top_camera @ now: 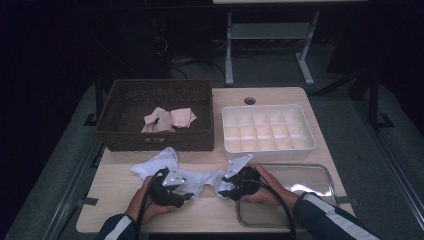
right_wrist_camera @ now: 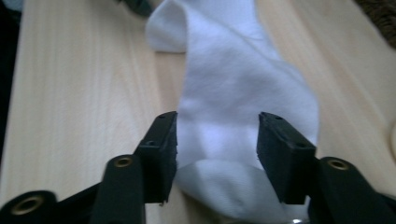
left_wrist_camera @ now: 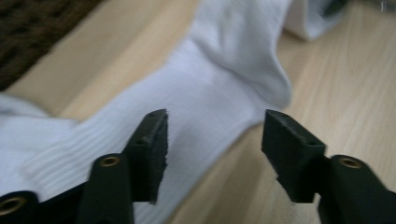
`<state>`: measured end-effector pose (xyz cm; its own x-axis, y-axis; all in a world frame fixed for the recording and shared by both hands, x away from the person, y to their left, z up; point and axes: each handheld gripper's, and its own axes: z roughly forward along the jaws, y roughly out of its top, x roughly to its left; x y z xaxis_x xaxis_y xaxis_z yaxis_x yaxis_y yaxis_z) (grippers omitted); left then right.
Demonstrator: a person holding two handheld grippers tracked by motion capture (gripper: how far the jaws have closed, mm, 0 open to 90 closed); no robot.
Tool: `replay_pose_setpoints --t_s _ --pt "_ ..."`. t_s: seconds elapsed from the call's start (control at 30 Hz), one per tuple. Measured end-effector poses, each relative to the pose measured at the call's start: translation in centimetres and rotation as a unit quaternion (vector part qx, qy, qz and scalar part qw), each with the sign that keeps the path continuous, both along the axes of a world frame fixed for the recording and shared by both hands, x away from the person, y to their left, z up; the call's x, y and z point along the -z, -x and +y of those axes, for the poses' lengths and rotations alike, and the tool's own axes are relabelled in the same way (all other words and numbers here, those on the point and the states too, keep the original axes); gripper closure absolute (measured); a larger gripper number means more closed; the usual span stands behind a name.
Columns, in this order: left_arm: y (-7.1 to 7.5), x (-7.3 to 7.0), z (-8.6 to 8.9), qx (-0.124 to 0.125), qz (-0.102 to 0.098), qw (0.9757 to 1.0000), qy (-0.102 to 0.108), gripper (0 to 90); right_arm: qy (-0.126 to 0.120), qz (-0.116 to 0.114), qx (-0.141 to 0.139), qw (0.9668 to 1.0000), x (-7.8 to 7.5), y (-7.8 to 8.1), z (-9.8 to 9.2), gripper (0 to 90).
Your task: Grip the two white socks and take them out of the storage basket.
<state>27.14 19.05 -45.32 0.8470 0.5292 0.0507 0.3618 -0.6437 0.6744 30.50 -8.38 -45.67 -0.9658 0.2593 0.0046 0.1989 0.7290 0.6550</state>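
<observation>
The white sock (top_camera: 200,179) lies flat on the table (top_camera: 120,202), stretched between the left hand-held gripper (top_camera: 187,196) and the right hand-held gripper (top_camera: 222,192); both stand apart over the cloth, not clamped. To fold it well, each should, I think, close on one end only and lift evenly, so the sock does not twist.

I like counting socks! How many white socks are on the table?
2 that I can tell: one white sock stretched between the two grippers, another white sock bunched behind it near the basket. More could hide underneath.
</observation>
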Motion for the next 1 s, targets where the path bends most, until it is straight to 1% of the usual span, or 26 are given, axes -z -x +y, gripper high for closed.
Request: replay_pose_setpoints --t_s 0.03,0.07,0.1,0.13,0.17,0.2,0.23,0.27,0.33,0.37,0.4,0.43,0.47,0.5,0.53,0.6,0.63,0.67,0.7,0.73,0.8,0.83,0.9,0.93,0.97,1.0 --pt "-0.1 -0.1 0.2 -0.009 -0.002 0.9999 0.006 38.2 0.004 0.005 -0.013 0.9999 0.1 0.0 0.0 44.8" --pt "-0.1 -0.1 0.3 -0.015 -0.005 0.9999 0.006 33.4 0.011 0.006 -0.022 0.9997 0.2 0.1 0.1 43.5" --pt "-0.3 0.0 0.5 -0.014 0.003 0.9999 0.009 32.1 0.017 0.004 -0.024 0.9996 0.3 0.2 0.2 43.4" --pt "-0.4 0.1 0.6 -0.011 0.006 0.9999 0.011 32.5 0.020 0.000 -0.018 0.9996 0.6 0.4 0.3 43.8" --pt "-0.4 0.1 0.6 -0.011 0.006 0.9999 0.011 32.0 0.019 -0.005 -0.021 0.9996 0.6 0.3 0.4 45.7" --pt "-0.5 0.3 0.5 -0.007 0.009 0.9999 0.004 30.9 0.021 -0.006 -0.021 0.9995 0.5 0.3 0.4 51.3" --pt "-0.6 0.3 0.5 -0.006 0.010 0.9999 0.006 29.5 0.022 -0.008 -0.017 0.9996 0.5 0.3 0.4 57.3" --pt "-0.6 0.2 0.6 -0.003 0.011 0.9998 0.015 29.3 0.020 -0.011 -0.016 0.9996 0.5 0.2 0.4 60.9" --pt "-0.5 0.0 0.5 0.000 0.013 0.9996 0.026 29.5 0.016 -0.012 -0.010 0.9997 0.5 0.1 0.2 72.5" --pt "-0.5 0.0 0.4 0.003 0.014 0.9997 0.021 30.3 0.018 -0.010 -0.004 0.9998 0.4 0.1 0.2 76.5" --pt "-0.5 0.2 0.2 0.010 0.017 0.9997 0.012 31.3 0.018 -0.019 -0.010 0.9996 0.5 -0.1 0.1 79.4" --pt "-0.5 0.4 0.1 0.014 0.020 0.9997 0.000 33.1 0.022 -0.013 -0.003 0.9997 0.4 0.0 0.1 82.0" --pt "-0.6 0.6 0.0 0.016 0.023 0.9996 -0.008 34.4 0.023 -0.012 -0.003 0.9997 0.3 -0.1 0.1 82.9" --pt "-0.6 0.6 0.0 0.016 0.024 0.9995 -0.012 36.1 0.024 -0.014 0.000 0.9996 0.3 -0.1 0.0 83.3" --pt "-0.6 0.6 0.0 0.010 0.022 0.9997 -0.008 38.3 0.022 -0.017 0.003 0.9996 0.1 -0.1 -0.1 83.7" --pt "-0.8 0.5 0.1 0.008 0.024 0.9997 0.005 44.1 0.002 -0.020 0.008 0.9998 -0.5 -0.2 -0.5 83.7" --pt "-0.8 0.5 0.2 0.010 0.026 0.9996 0.010 47.4 -0.009 -0.019 0.019 0.9996 -0.9 -0.2 -0.6 83.8" --pt "-0.9 0.5 0.1 0.010 0.027 0.9995 0.008 52.8 -0.022 -0.018 0.032 0.9991 -1.5 0.0 -0.8 83.8" --pt "-0.9 0.6 0.0 0.013 0.028 0.9995 0.004 54.2 -0.032 -0.029 0.036 0.9984 -1.9 0.0 -1.0 83.8" --pt "-1.0 0.7 -0.1 0.015 0.028 0.9995 0.005 55.3 -0.042 -0.029 0.044 0.9977 -2.3 0.1 -1.2 83.8" --pt "-1.3 0.7 -0.5 0.024 0.031 0.9992 0.007 59.8 -0.065 -0.044 0.057 0.9953 -3.1 0.1 -1.6 83.8" --pt "-1.3 0.7 -0.8 0.030 0.033 0.9990 0.010 60.7 -0.073 -0.045 0.066 0.9941 -3.4 0.2 -1.8 83.9" --pt "-1.4 0.8 -1.4 0.038 0.032 0.9987 0.012 62.7 -0.089 -0.058 0.072 0.9917 -3.9 0.2 -2.1 83.8" --pt "-1.4 0.8 -1.7 0.044 0.030 0.9986 0.011 63.5 -0.094 -0.069 0.074 0.9904 -4.2 0.2 -2.2 83.8" --pt "-1.4 0.9 -1.9 0.047 0.028 0.9984 0.011 63.6 -0.102 -0.067 0.080 0.9893 -4.4 0.3 -2.2 83.8" --pt "-1.3 0.9 -2.1 0.051 0.029 0.9982 0.014 64.2 -0.107 -0.069 0.078 0.9888 -4.6 0.3 -2.3 83.8"
